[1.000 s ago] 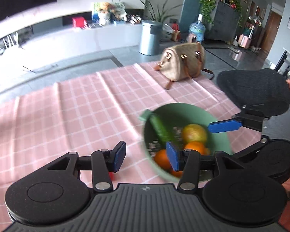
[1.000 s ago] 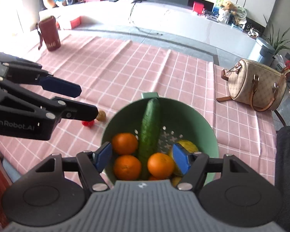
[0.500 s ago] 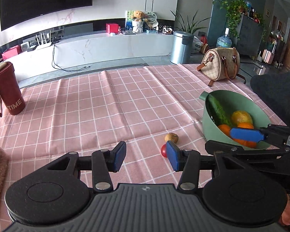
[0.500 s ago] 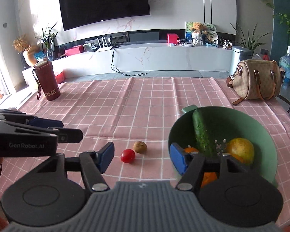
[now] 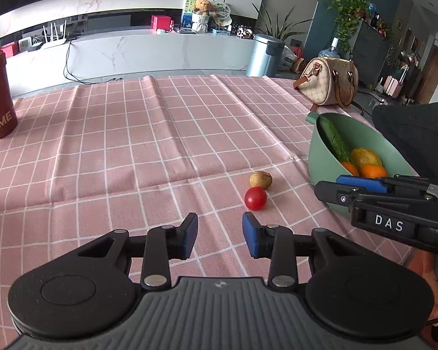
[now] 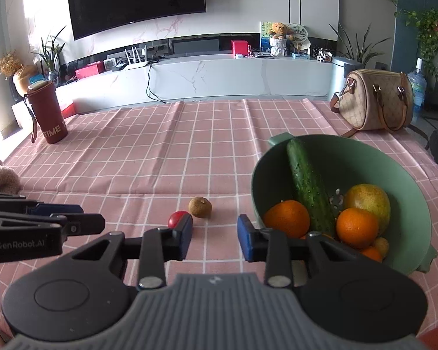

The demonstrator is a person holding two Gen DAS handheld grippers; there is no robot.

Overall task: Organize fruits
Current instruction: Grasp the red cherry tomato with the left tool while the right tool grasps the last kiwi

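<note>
A green colander bowl (image 6: 365, 157) stands on the pink checked cloth at the right and holds a cucumber (image 6: 308, 186), several oranges (image 6: 287, 217) and a yellow-green fruit (image 6: 370, 201). A small red tomato (image 5: 255, 199) and a small brown fruit (image 5: 260, 179) lie on the cloth left of the bowl (image 5: 324, 157). My left gripper (image 5: 220, 237) is open and empty, just short of the tomato. My right gripper (image 6: 214, 240) is open and empty, near the tomato (image 6: 176, 218) and brown fruit (image 6: 200, 207).
A dark red TIME flask (image 6: 48, 113) stands at the far left of the table. A beige handbag (image 6: 373, 103) sits at the far right corner. A fuzzy beige thing (image 6: 0, 178) lies at the left edge. The table's near edge is just below the grippers.
Both grippers have pulled back from above the bowl and levelled out toward the left. The tomato and brown fruit have come into view in front of them. Both stay open.
</note>
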